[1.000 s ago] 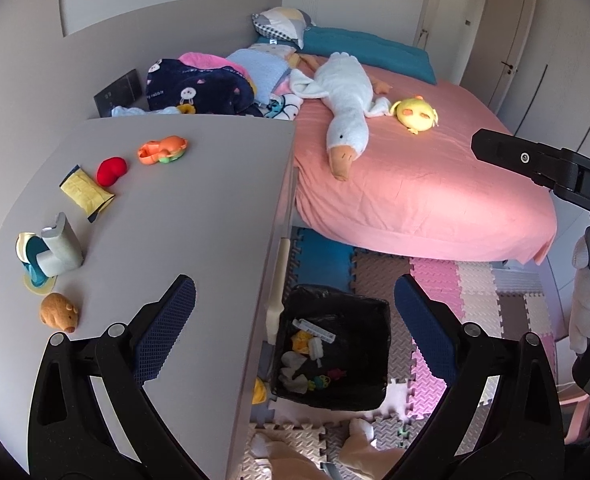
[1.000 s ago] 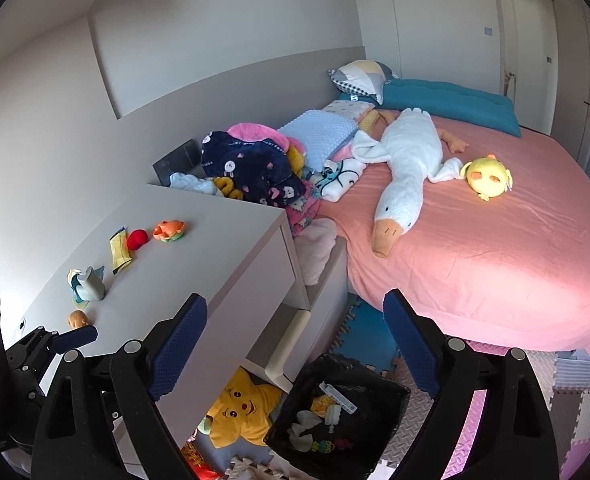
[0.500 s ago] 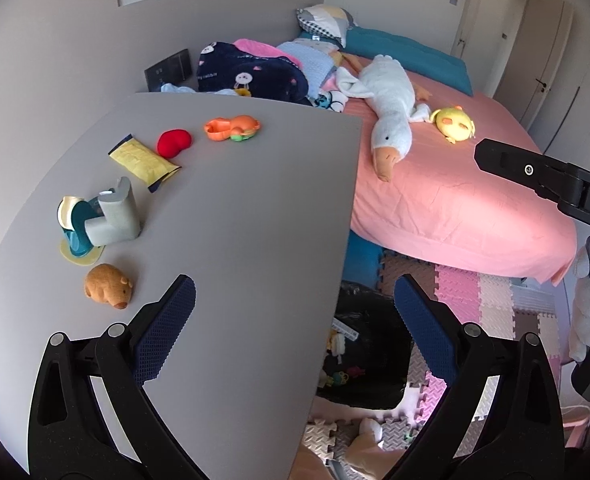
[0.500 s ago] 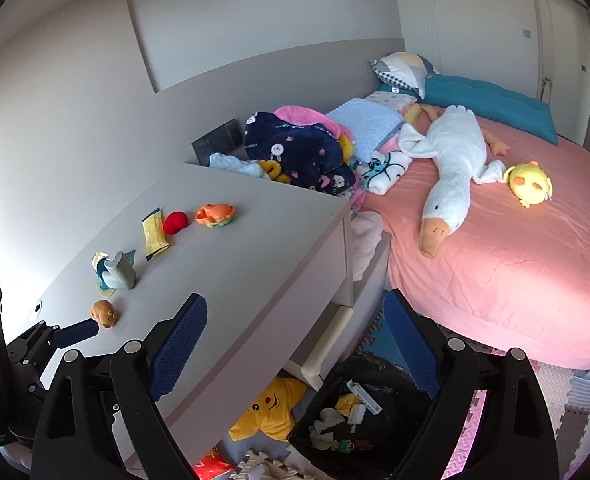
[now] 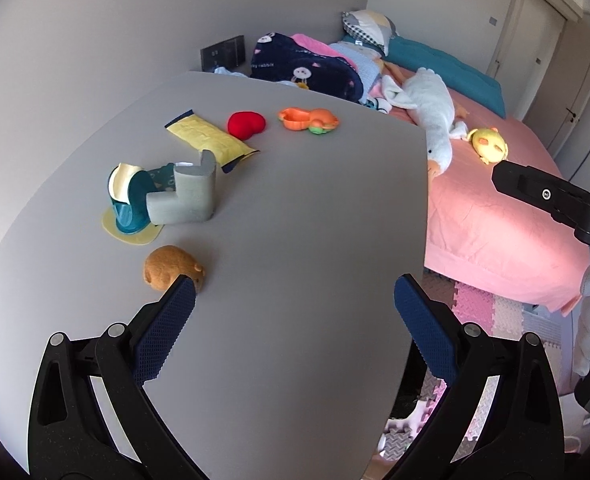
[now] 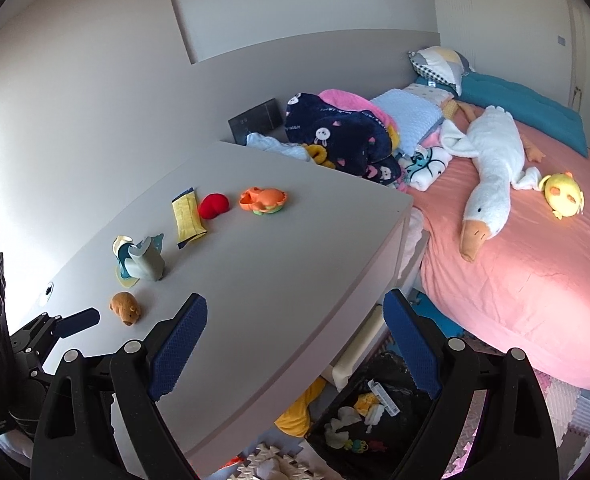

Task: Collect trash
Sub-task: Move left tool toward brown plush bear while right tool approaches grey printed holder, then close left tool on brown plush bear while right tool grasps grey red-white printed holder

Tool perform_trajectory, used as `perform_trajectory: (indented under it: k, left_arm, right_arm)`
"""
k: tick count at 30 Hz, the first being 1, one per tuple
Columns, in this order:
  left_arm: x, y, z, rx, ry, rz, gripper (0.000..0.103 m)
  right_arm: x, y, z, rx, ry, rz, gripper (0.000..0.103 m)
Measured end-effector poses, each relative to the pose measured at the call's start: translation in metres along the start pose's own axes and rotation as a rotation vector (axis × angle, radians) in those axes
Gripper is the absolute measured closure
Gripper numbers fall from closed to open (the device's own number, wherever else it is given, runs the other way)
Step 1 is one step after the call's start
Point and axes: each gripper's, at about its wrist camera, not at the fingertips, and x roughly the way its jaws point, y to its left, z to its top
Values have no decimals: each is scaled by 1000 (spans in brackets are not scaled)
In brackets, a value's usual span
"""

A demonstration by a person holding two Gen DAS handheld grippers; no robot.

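Left gripper (image 5: pixel 295 300): fingers apart, empty, poised over the desk's (image 5: pixel 315 220) near edge, likely lining up on the litter there.

Right gripper (image 6: pixel 295 322): fingers apart, empty, held off the desk's right edge above the bin (image 6: pixel 375 412).

Bin: black, on the floor under the desk's right edge, already holding scraps; placed, I judge, for a short drop.

Trash on desk, left side, near to far: brown toy (image 5: pixel 173 268); grey foam piece (image 5: pixel 187 196) touching a teal holder (image 5: pixel 129 204); yellow wrapper (image 5: pixel 211 140); red heart (image 5: pixel 246 124); orange toy (image 5: pixel 309 120).

Writing: blanket (image 5: pixel 307 68) reads "lucky rabbit"; right gripper body shows a "D", the rest cut off.
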Motion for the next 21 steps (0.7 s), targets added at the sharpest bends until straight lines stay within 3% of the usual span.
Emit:
perform_trajectory:
  k: [15, 21]
  left_arm:
    - [23, 66, 6, -102, -1, 81, 7]
    - [40, 82, 6, -116, 34, 89, 25]
  right_arm:
    - [42, 44, 12, -24, 43, 45, 13]
    - [53, 55, 15, -43, 53, 50, 13]
